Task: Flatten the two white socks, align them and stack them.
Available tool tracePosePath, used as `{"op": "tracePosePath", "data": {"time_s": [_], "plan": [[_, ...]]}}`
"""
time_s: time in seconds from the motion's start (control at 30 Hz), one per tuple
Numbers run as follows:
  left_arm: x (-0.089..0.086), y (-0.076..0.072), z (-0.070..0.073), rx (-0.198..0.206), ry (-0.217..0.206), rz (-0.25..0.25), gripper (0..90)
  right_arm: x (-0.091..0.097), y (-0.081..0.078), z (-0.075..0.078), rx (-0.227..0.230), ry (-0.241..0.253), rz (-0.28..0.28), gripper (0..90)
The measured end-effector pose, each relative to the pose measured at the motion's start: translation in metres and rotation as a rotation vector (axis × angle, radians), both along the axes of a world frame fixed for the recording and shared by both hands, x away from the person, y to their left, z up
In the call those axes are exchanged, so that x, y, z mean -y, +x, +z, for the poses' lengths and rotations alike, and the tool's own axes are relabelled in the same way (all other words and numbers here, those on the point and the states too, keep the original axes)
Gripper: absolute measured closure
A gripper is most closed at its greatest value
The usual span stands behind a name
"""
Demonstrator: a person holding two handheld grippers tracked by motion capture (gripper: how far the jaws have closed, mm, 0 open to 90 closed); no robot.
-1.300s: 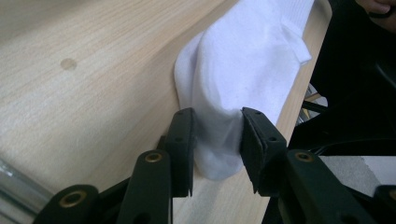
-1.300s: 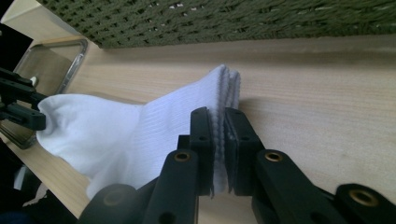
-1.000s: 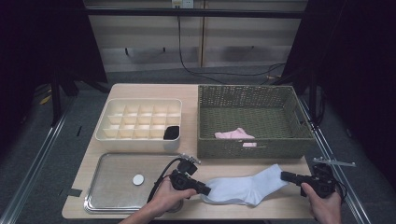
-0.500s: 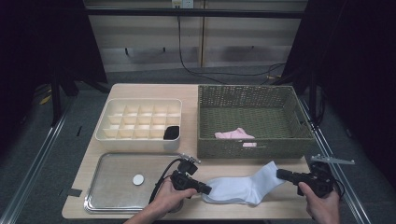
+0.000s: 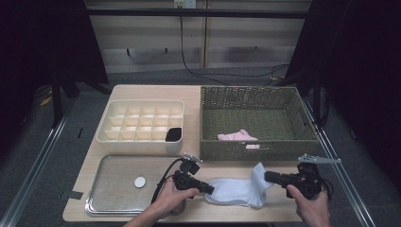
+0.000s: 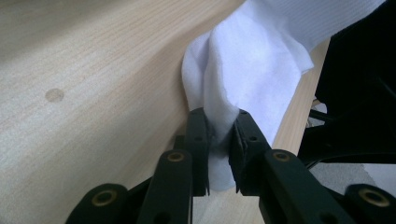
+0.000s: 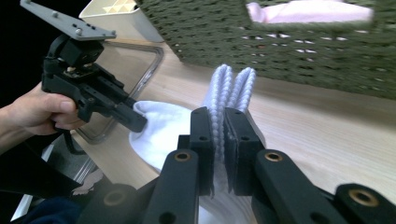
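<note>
The white sock (image 5: 235,190) lay stretched along the counter's (image 5: 189,94) six o'clock edge, just in front of the woven basket (image 5: 255,124). The left tongs (image 5: 208,188), whose jaws had just been closing, pinched its nine o'clock end; the right tongs (image 5: 267,176) were clenched on its ribbed cuff at three o'clock, lifting that end slightly off the counter.

Basket (image 5: 236,150) front wall blocks fwd path; tray (image 5: 101,208) left; bare table (image 5: 279,165) strip btwn.
</note>
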State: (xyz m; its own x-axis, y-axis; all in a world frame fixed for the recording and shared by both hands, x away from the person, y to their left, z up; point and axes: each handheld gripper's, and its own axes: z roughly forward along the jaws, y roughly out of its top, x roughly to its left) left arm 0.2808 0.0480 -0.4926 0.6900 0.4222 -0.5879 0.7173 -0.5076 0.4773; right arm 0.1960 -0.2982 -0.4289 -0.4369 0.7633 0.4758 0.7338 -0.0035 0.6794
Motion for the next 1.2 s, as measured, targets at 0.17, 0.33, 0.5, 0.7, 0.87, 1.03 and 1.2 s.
{"op": "tracePosePath", "data": {"time_s": [0.17, 0.33, 0.5, 0.7, 0.87, 1.03, 1.2], "plan": [[-0.001, 0.002, 0.000, -0.008, -0.003, -0.005, 79.0, -0.009, 0.003, 0.001, 0.003, 0.006, 0.017, 82.9], [-0.001, 0.002, 0.002, -0.014, -0.013, 0.005, 78.9, -0.023, 0.008, -0.001, -0.007, -0.004, 0.051, 82.8], [-0.001, 0.002, 0.003, -0.035, -0.034, 0.015, 78.9, -0.029, 0.009, -0.003, -0.011, -0.007, 0.063, 82.8], [0.001, 0.001, 0.002, -0.025, -0.023, -0.004, 78.9, -0.038, 0.010, 0.002, 0.002, 0.000, 0.076, 82.8], [0.002, 0.000, 0.000, -0.022, -0.015, -0.010, 78.9, -0.051, 0.013, -0.002, -0.001, 0.005, 0.103, 82.8], [0.003, 0.000, -0.002, -0.026, -0.010, -0.007, 78.9, -0.063, 0.017, -0.009, -0.027, -0.011, 0.136, 82.8], [0.005, -0.002, -0.003, -0.026, -0.004, 0.001, 78.9, -0.080, 0.023, -0.014, -0.039, -0.034, 0.169, 82.7]]}}
